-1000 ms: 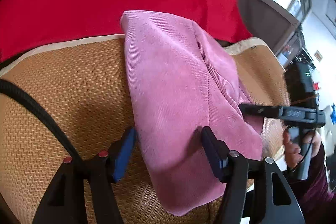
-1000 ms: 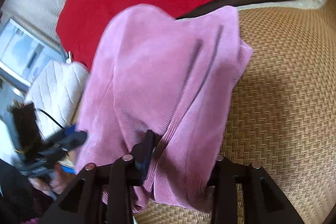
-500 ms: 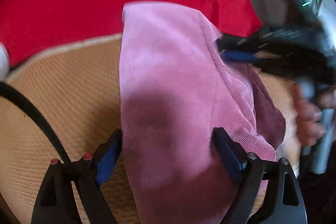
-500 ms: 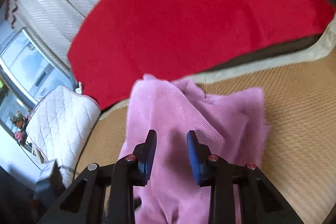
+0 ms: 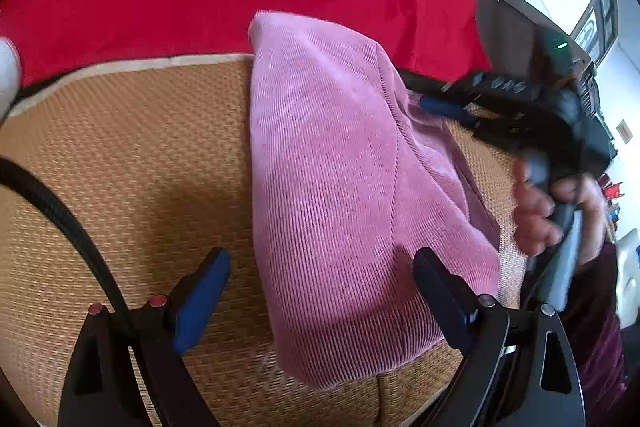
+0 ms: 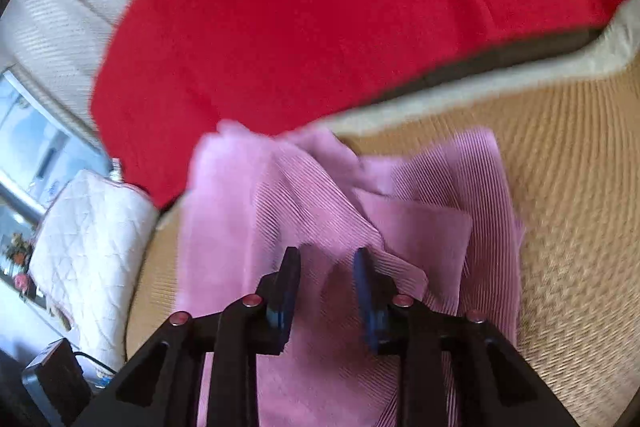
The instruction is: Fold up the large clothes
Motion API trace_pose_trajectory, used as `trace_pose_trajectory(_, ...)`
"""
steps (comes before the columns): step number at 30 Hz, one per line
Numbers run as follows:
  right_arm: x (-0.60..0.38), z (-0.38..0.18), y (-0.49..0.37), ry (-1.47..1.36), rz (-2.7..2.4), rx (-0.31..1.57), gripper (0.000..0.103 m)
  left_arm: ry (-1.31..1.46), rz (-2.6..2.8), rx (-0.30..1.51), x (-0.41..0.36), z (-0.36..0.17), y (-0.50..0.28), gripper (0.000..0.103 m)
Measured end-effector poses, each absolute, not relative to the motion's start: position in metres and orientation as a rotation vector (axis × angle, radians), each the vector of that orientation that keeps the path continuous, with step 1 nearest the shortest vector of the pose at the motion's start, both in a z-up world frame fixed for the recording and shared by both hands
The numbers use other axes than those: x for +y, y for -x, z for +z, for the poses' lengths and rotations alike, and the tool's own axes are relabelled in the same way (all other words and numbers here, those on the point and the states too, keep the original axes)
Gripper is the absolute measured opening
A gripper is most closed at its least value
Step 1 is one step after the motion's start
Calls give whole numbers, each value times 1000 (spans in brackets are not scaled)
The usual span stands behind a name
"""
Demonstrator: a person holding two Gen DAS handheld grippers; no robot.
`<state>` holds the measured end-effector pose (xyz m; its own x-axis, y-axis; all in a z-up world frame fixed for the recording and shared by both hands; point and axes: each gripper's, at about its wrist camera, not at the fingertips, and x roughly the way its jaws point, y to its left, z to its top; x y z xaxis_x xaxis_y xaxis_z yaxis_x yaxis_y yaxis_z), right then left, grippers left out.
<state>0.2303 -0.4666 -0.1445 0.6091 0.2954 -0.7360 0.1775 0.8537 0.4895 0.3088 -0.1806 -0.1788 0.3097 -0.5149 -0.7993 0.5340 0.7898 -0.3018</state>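
Pink corduroy garment [image 5: 340,187] lies folded; our left gripper [image 5: 320,291] is opening, right gripper [image 6: 326,291] nearly closed, empty; next, neaten edges.

Right gripper [image 5: 440,107] and hand [image 5: 536,211] blurred

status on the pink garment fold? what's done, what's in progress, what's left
Done: the pink corduroy garment lies folded into a narrow bundle on the woven mat.
In hand: nothing gripped. The left gripper is opening astride the near end; the right gripper hovers over the loose layers, jaws apart.
Left: the layers on the right side look uneven, so probably tidying or another fold.
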Motion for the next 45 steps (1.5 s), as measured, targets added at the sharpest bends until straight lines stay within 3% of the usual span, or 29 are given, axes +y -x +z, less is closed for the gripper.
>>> trace_pose_trajectory(7, -431, -108, -244, -516, 245, 890, 32, 0, -715, 1148, -184, -213, -320, 95)
trace_pose_trajectory(12, -427, -177, -292, -494, 168, 1068, 28, 29, -704, 1126, -187, -214, -325, 96)
trace_pose_trajectory(15, -445, -192, -295, -625, 208, 1056, 27, 43, -712, 1132, -182, -209, -327, 96)
trace_pose_trajectory(29, -428, -110, -202, -468, 216, 950, 31, -154, -593, 914, -179, -178, -279, 96)
trace_pose_trajectory(39, -421, -169, -201, -419, 201, 1078, 30, -232, -559, 869, -192, -176, -260, 96)
trace_pose_trajectory(45, -422, -163, -199, -398, 200, 1078, 30, -246, -557, 866, -195, -179, -264, 96)
